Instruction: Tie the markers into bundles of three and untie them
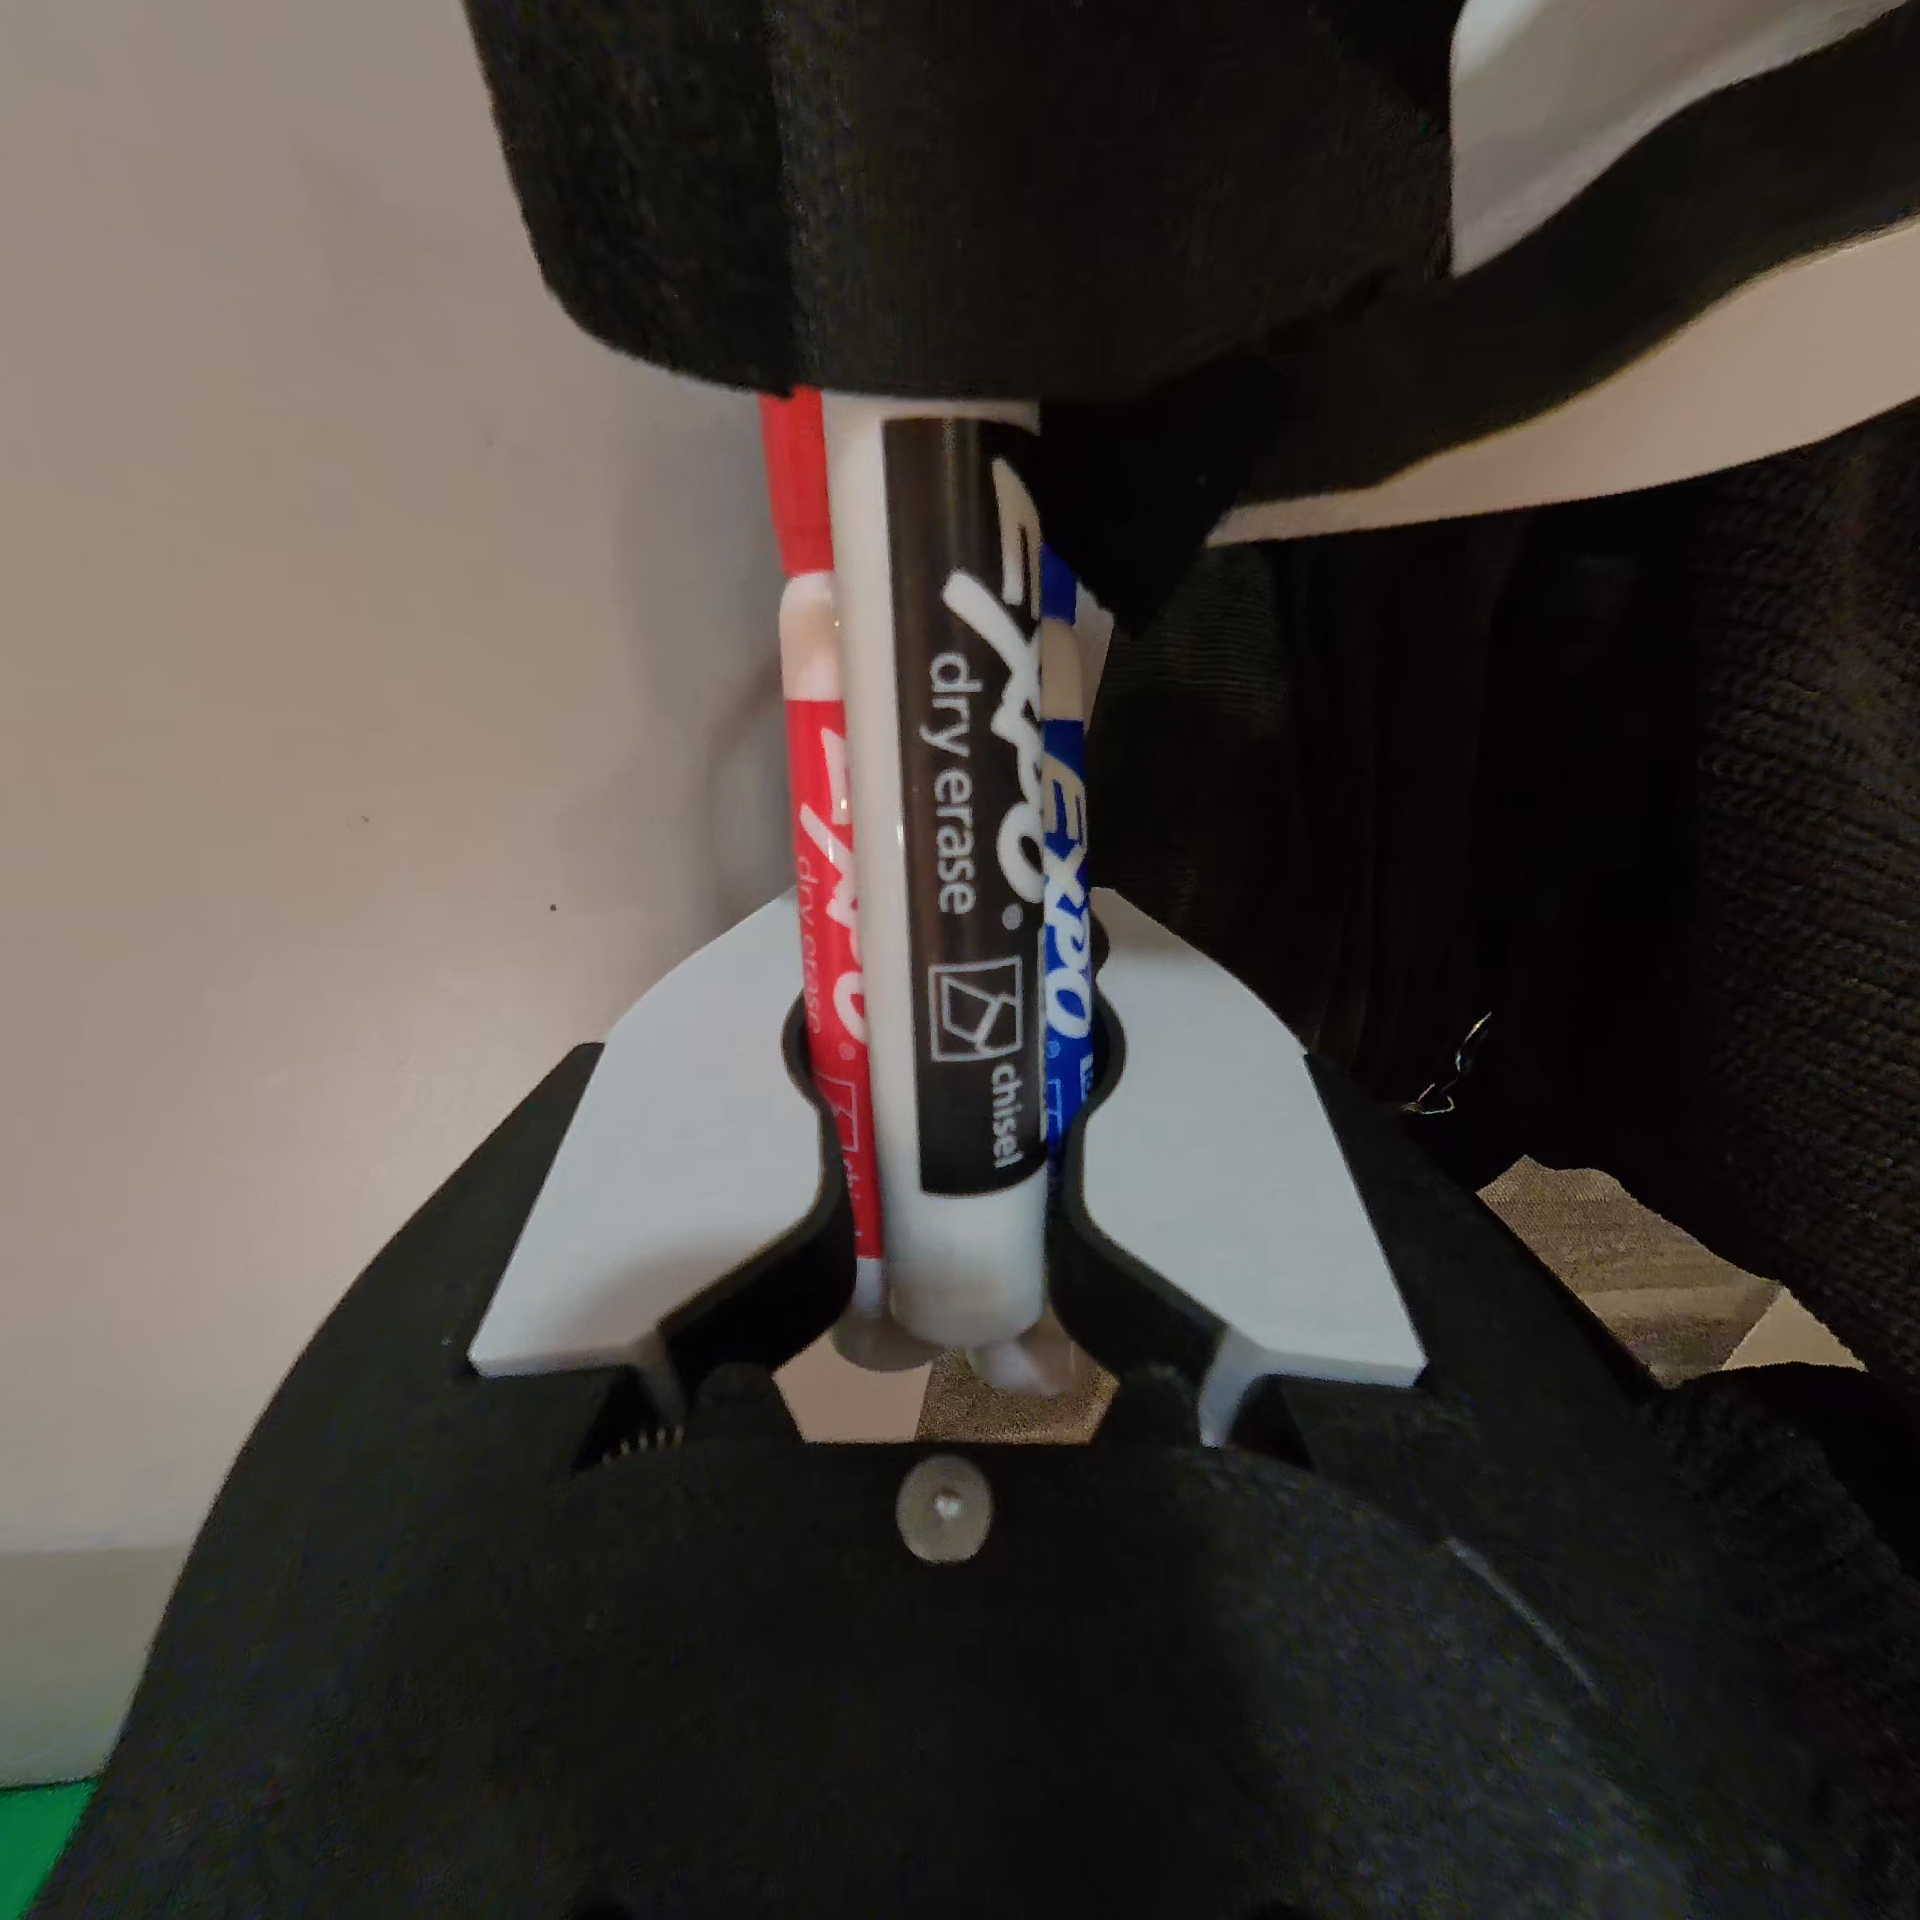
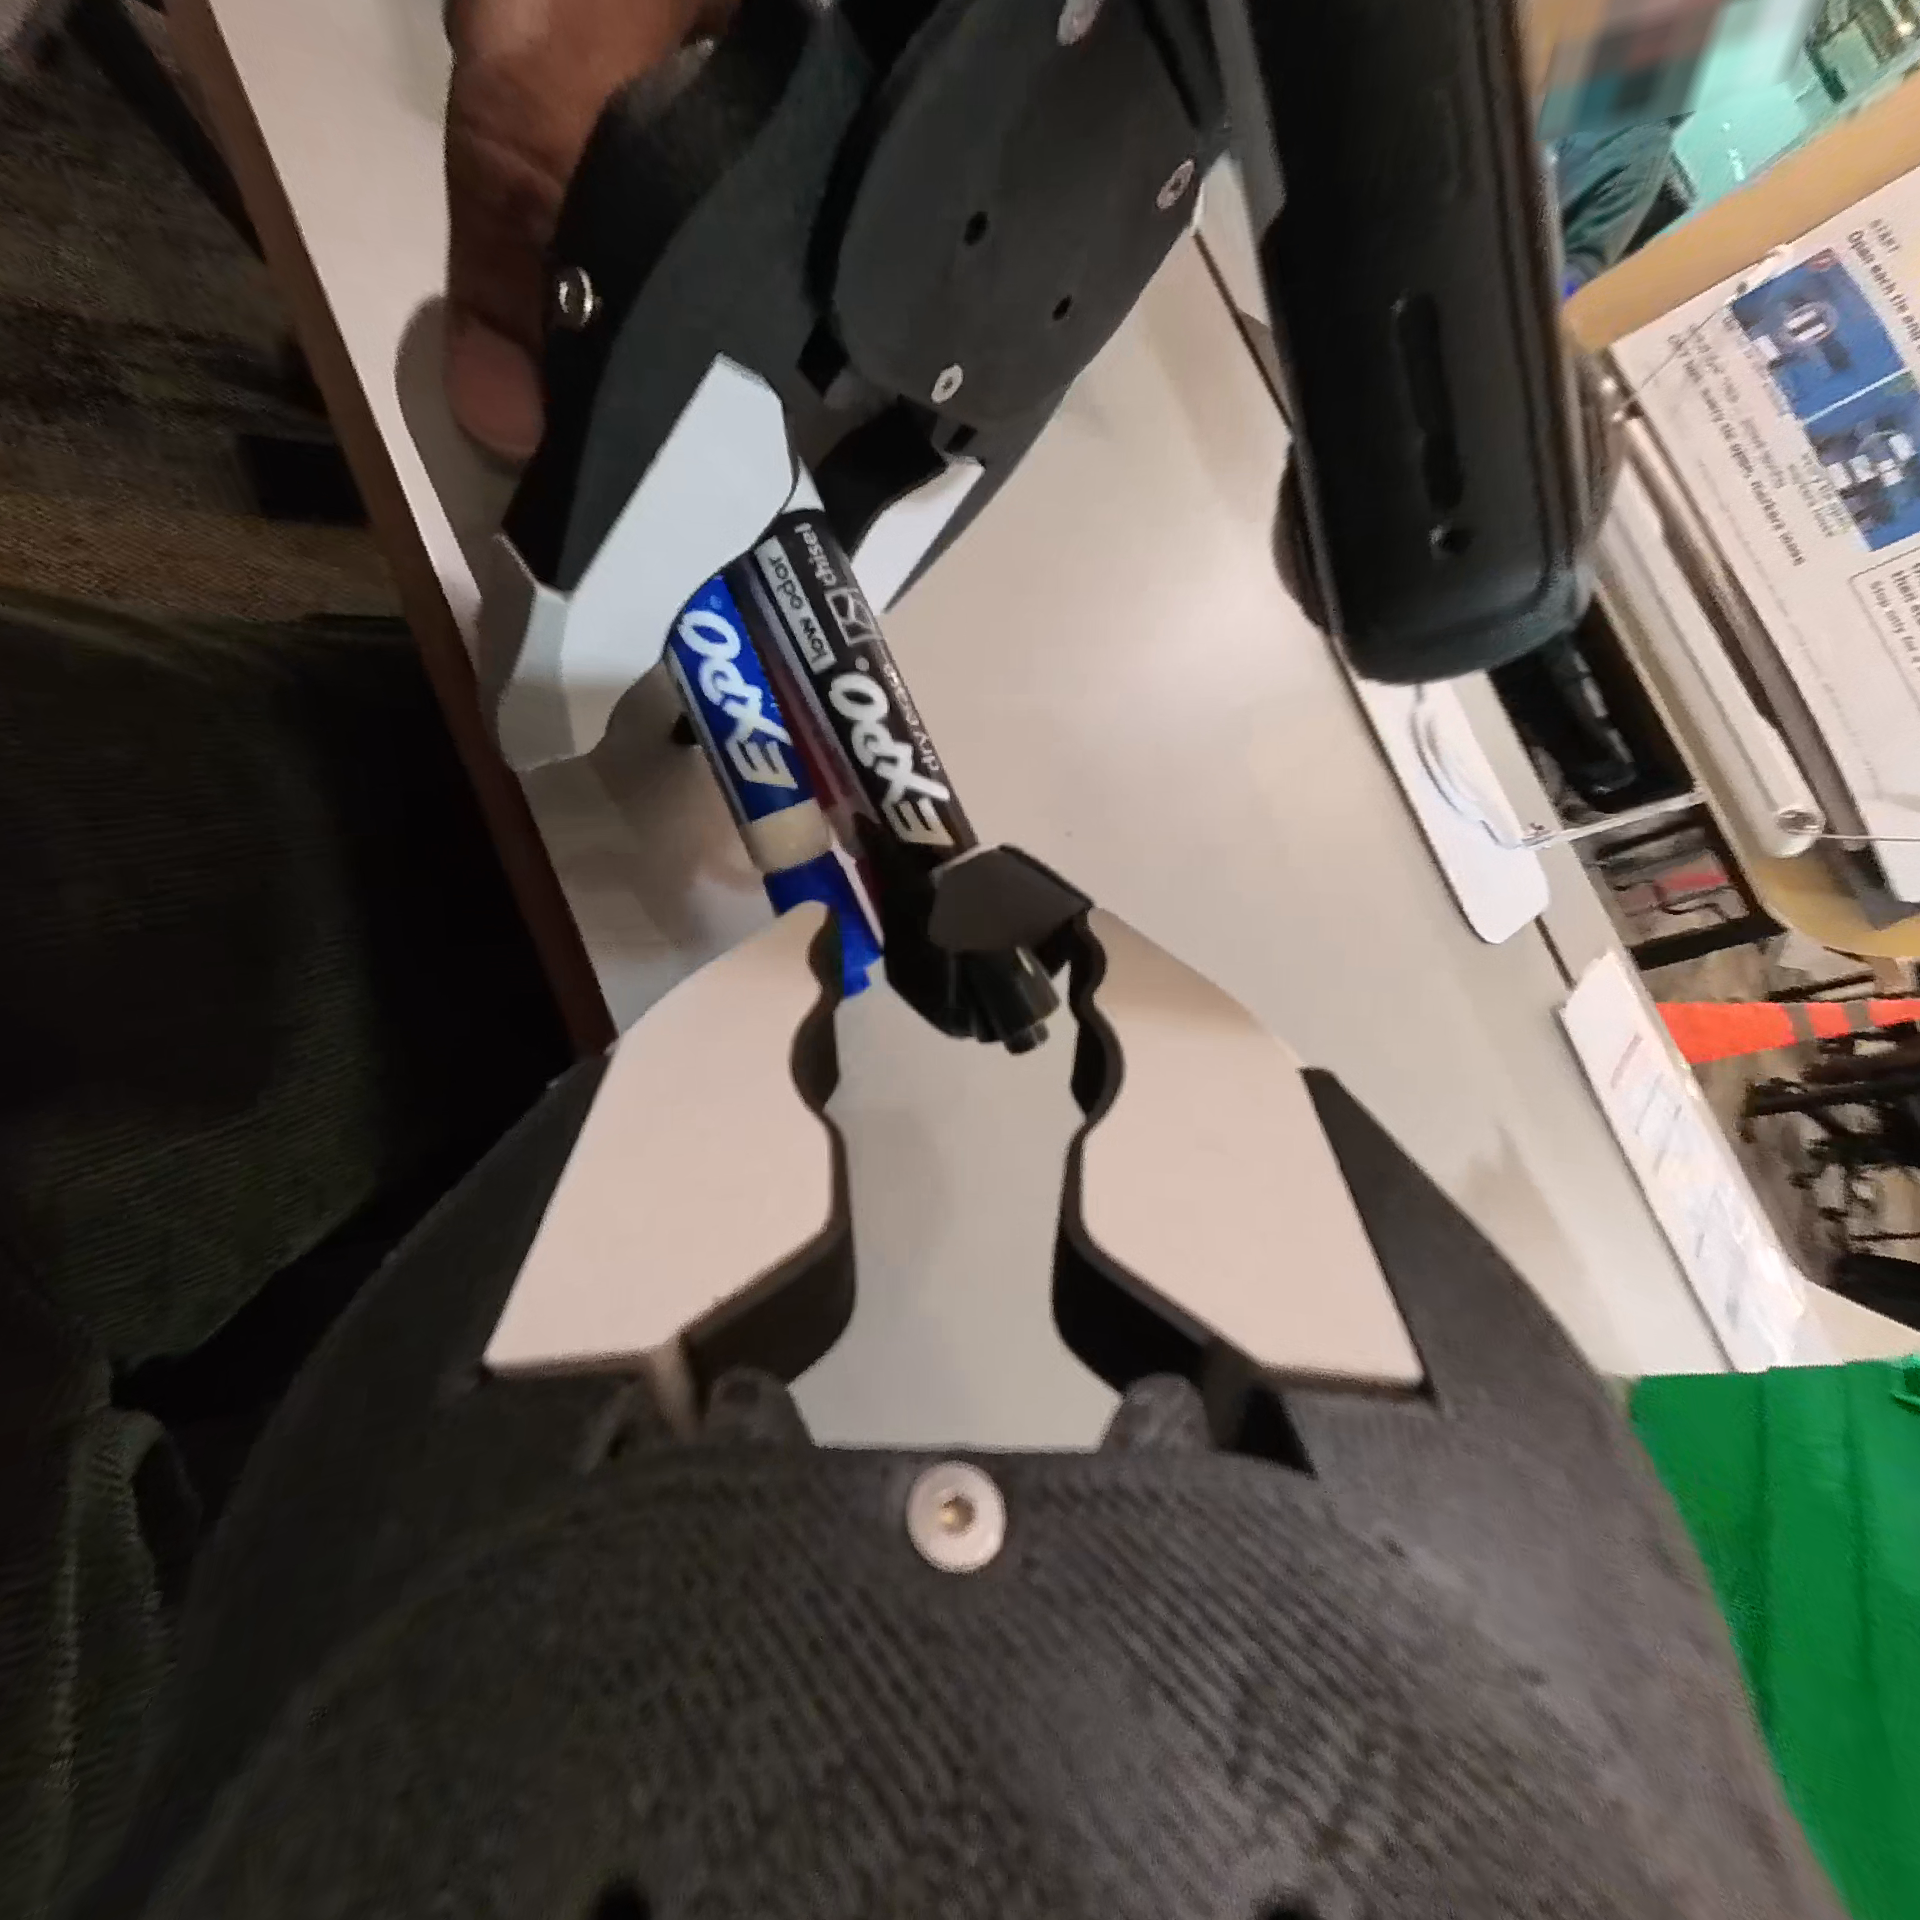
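Observation:
Three markers, red (image 1: pixel 821 831), black (image 1: pixel 961 831) and blue (image 1: pixel 1070 862), stand side by side as a bundle. My left gripper (image 1: pixel 940 935) is shut on their barrels; it also shows in the right wrist view (image 2: pixel 727 582), held by a hand (image 2: pixel 499 208). A black strap (image 2: pixel 992 899) wraps the cap ends and trails off to the upper right in the left wrist view (image 1: pixel 1507 343). My right gripper (image 2: pixel 951 925) has its fingertips closed on the blue (image 2: pixel 847 951) and black (image 2: pixel 977 987) cap ends and the strap. The red marker is mostly hidden there.
A white table (image 2: pixel 1143 727) lies under both grippers, with its brown edge (image 2: pixel 416 520) at the left. Printed sheets (image 2: pixel 1818 416) and a white card (image 2: pixel 1475 831) lie at the right. Green cloth (image 2: pixel 1787 1558) shows at the lower right, dark fabric (image 1: pixel 1558 831) beside the left gripper.

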`<action>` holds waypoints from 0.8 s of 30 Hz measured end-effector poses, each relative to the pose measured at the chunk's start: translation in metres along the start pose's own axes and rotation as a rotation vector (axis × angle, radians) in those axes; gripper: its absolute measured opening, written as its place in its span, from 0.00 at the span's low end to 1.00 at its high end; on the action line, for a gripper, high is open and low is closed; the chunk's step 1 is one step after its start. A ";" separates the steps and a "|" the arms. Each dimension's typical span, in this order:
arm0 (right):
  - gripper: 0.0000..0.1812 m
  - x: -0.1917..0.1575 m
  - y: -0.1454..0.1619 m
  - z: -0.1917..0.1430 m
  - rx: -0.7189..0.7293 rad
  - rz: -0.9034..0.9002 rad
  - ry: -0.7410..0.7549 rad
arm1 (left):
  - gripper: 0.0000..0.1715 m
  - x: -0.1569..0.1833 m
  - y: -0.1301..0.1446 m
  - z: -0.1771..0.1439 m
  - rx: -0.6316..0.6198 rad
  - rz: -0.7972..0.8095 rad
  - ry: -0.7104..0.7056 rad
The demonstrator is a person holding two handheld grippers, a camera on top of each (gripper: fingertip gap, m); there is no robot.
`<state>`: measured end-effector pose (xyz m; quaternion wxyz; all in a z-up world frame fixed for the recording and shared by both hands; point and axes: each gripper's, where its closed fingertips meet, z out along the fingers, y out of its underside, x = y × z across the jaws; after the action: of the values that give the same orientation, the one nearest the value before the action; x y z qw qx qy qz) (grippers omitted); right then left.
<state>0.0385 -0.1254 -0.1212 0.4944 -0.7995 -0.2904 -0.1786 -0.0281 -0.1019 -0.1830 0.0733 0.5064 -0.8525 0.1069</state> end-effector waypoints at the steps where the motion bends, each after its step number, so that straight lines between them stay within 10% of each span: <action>1: 0.25 -0.001 -0.001 0.000 0.013 0.019 -0.016 | 0.26 0.000 0.000 0.000 0.004 0.004 -0.001; 24: 0.17 0.013 0.023 -0.001 -0.025 0.003 -0.045 | 0.26 -0.008 -0.002 -0.003 0.105 -0.015 0.050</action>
<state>0.0636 -0.1306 -0.1286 0.4779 -0.8101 -0.2979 -0.1634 -0.0229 -0.0955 -0.1817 0.0687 0.5131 -0.8398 0.1637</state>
